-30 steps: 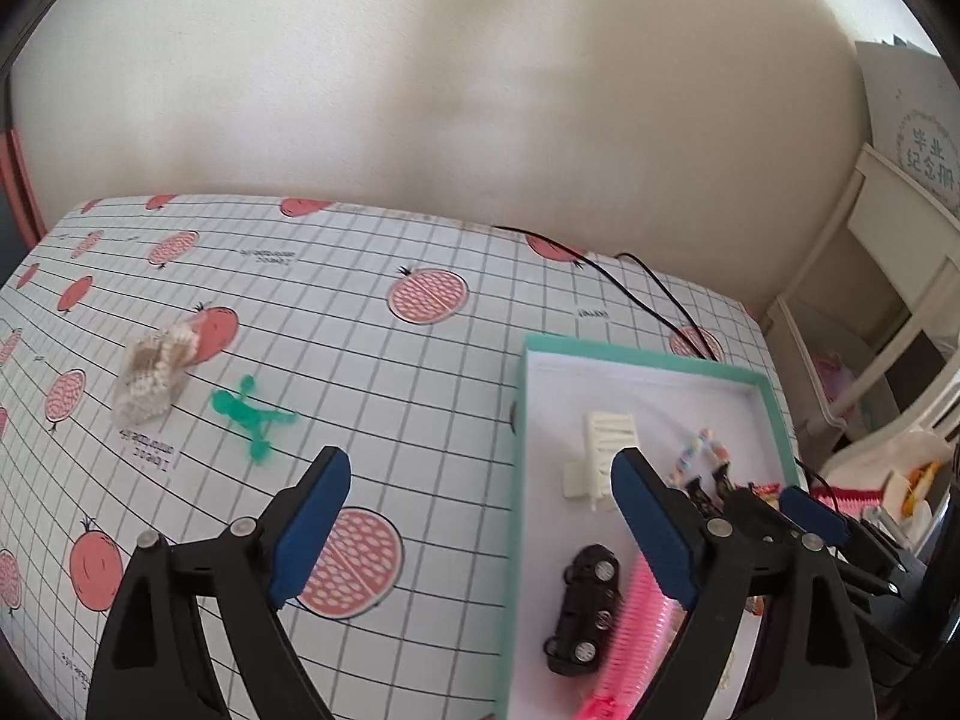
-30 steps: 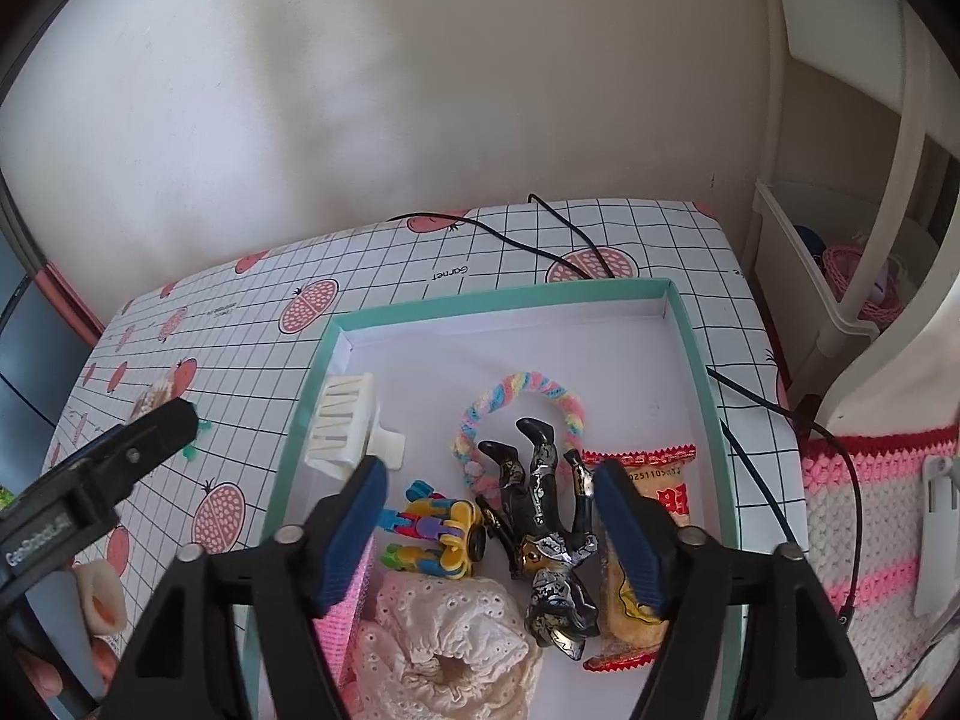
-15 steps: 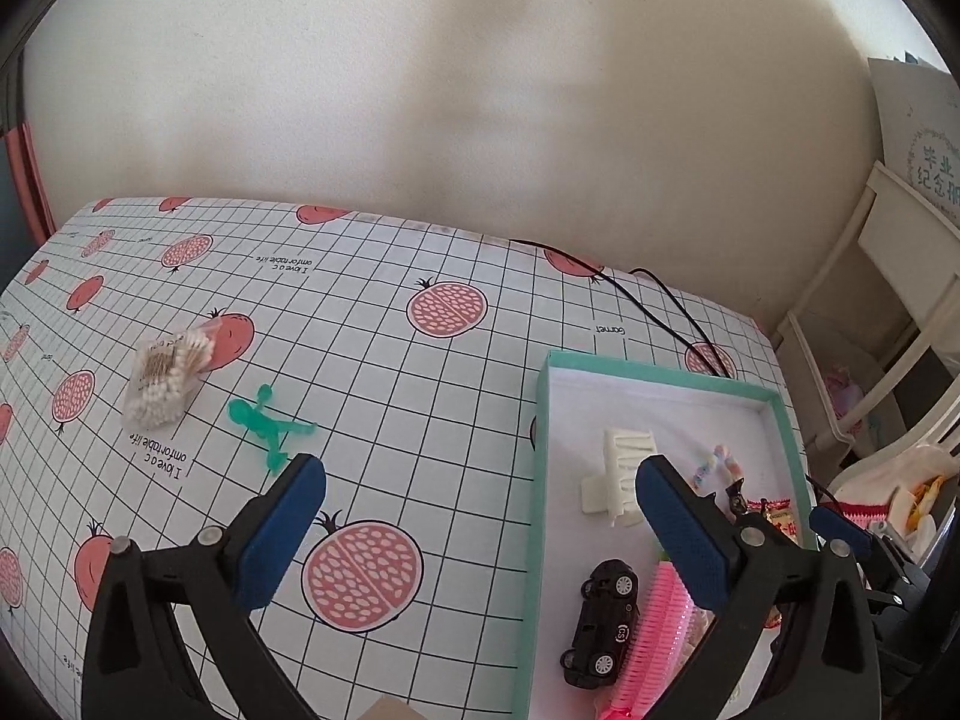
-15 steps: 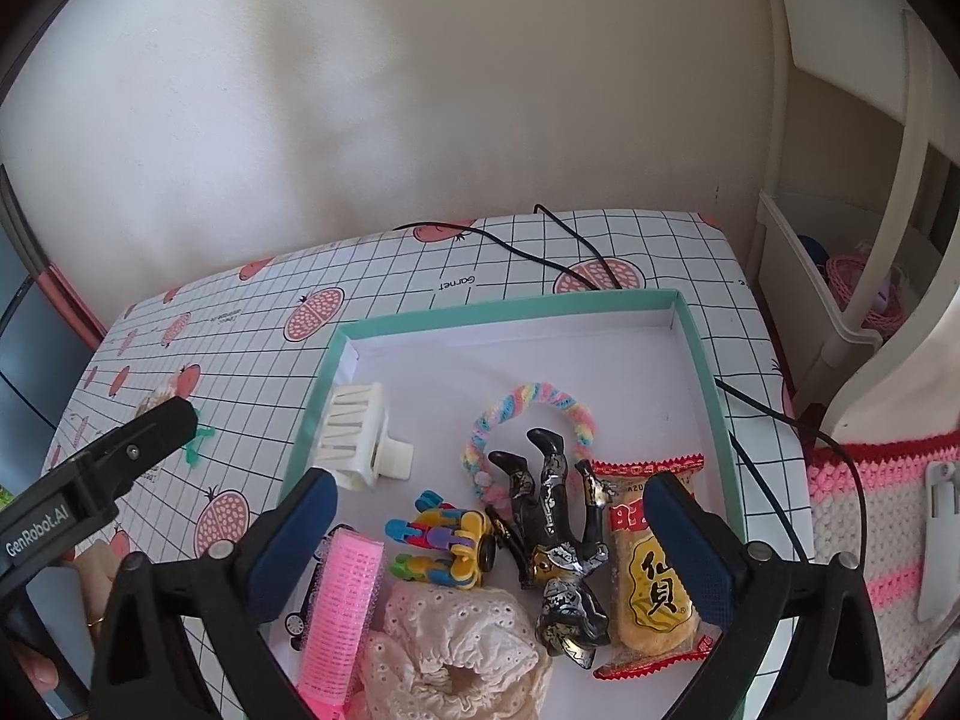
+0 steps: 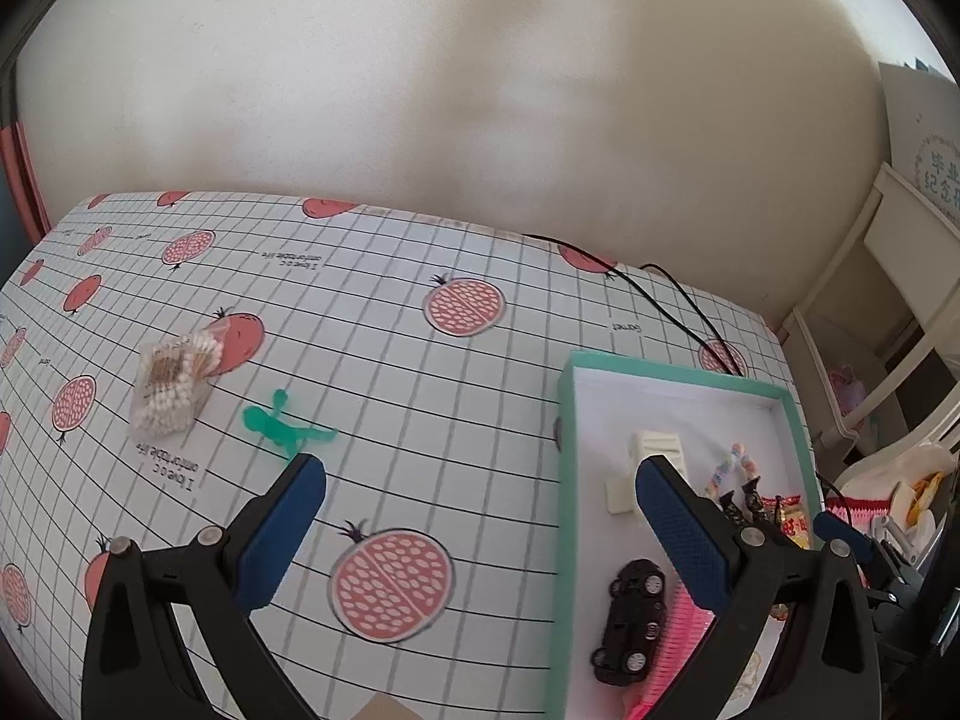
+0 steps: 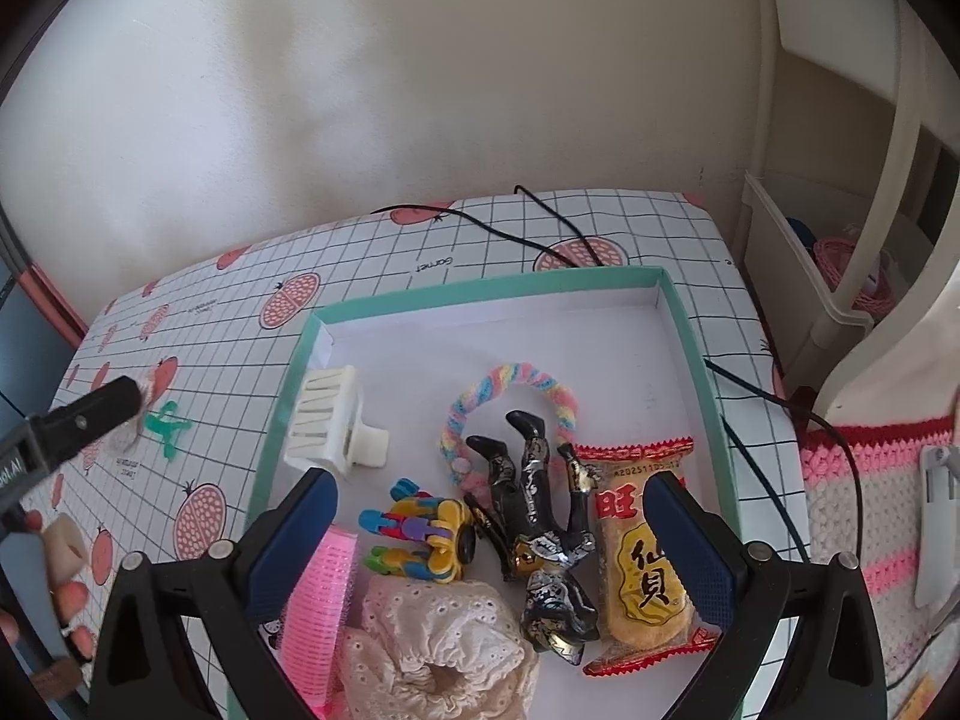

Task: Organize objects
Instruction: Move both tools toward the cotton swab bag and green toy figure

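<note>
In the left wrist view my left gripper point(image 5: 480, 471) stands open and empty above the checked tablecloth. Beyond it on the cloth lie a green toy figure point(image 5: 282, 423) and a bag of cotton swabs point(image 5: 174, 384). A teal-rimmed box point(image 5: 564, 480) sits to its right. My right gripper point(image 6: 491, 486) hangs open over that box point(image 6: 690, 330), touching nothing. Below it lie a black and gold action figure point(image 6: 540, 516), a snack pack point(image 6: 642, 546), a colourful toy car point(image 6: 420, 534), a rainbow ring point(image 6: 510, 396), a white plastic piece point(image 6: 327, 414), a pink roller point(image 6: 321, 588) and a lace scrunchie point(image 6: 438, 648).
A black toy car point(image 5: 633, 618) also lies in the box. A black cable point(image 6: 540, 240) runs over the table's far edge behind it. White shelving point(image 6: 840, 276) and a pink knitted cloth point(image 6: 870, 510) stand to the right. A wall closes off the back.
Both grippers' jaws have spread wider. The right gripper's jaws stood narrower beside the action figure and now stand wide above it. Nothing in the box or on the cloth has moved.
</note>
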Available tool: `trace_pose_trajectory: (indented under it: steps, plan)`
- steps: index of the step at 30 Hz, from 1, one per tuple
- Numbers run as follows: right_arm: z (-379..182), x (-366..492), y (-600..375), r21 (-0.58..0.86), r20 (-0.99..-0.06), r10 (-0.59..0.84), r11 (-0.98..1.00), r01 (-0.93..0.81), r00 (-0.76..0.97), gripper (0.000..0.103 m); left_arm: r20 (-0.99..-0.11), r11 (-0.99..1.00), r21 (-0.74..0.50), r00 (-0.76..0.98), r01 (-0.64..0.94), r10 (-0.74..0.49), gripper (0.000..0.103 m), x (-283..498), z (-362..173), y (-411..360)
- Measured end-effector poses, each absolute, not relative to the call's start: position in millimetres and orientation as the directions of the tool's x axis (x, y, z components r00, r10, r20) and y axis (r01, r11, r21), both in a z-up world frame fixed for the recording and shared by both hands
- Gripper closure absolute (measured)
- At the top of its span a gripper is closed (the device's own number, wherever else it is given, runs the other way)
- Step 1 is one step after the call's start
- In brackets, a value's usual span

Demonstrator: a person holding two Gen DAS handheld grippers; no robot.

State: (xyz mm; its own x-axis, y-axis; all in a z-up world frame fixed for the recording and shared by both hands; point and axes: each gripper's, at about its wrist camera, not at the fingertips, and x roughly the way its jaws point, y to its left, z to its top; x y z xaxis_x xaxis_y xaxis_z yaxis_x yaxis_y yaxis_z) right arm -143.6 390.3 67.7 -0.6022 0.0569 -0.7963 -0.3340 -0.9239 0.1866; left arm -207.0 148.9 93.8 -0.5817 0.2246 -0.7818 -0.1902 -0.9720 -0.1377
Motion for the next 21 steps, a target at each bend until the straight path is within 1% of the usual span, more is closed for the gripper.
trace_pose_trajectory:
  steps: [4, 9, 21]
  plan:
    - [77.5, -146.8, 391.5, 0.202, -0.784, 0.075, -0.908, -0.368, -0.616, 0.0, -0.782, -0.975, -0.146, -0.585, -0.166, 0.216, 0.0, -217.4, 96.3, 128.4]
    - [89.6, -160.0, 375.8, 0.213, -0.768, 0.067, -0.911, -0.352, -0.637, 0.0, -0.779, -0.983, -0.142, -0.599, -0.119, 0.185, 0.0, -232.0, 102.6, 96.1]
    - [107.4, -201.8, 291.2, 0.234, -0.732, -0.011, -0.943, -0.236, -0.682, 0.0, -0.747, -0.978, -0.192, -0.659, 0.085, 0.089, 0.0, -256.9, 122.8, -6.9]
